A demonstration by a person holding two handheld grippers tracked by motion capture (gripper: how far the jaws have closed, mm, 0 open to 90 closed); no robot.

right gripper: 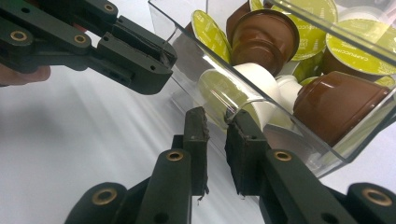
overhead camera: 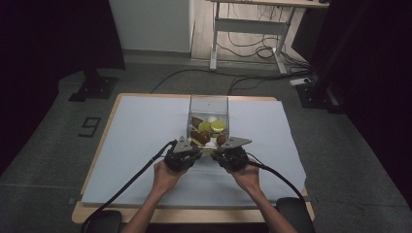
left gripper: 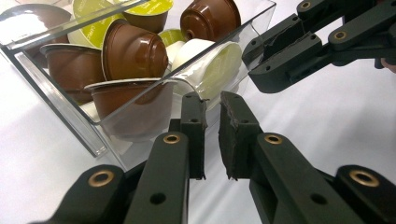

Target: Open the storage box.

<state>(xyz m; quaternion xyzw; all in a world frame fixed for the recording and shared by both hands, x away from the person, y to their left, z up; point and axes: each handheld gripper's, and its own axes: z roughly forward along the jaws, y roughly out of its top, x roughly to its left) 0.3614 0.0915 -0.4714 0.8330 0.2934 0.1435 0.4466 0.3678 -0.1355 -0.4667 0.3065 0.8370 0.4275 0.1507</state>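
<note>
Where the clear box [overhead camera: 208,116] stands mid-table on the white sheet [overhead camera: 136,136], filled with brown, green and white capsules [left gripper: 133,51], both grippers meet its near wall: left gripper [left gripper: 212,105] and right gripper [right gripper: 217,119], each narrowly parted, gripping nothing.

Clear plastic box [overhead camera: 208,104] sits mid-table on a pale sheet [overhead camera: 141,131] over a wooden table [overhead camera: 97,145]. Box holds brown, yellow-green and white capsules [overhead camera: 208,128]. Left gripper [overhead camera: 183,154] and right gripper [overhead camera: 231,154] meet the box's near edge, side by side, each held in a hand, black cables trailing back. Jaw gap hidden from above. Desk legs [overhead camera: 214,39] and floor cables behind.
</note>
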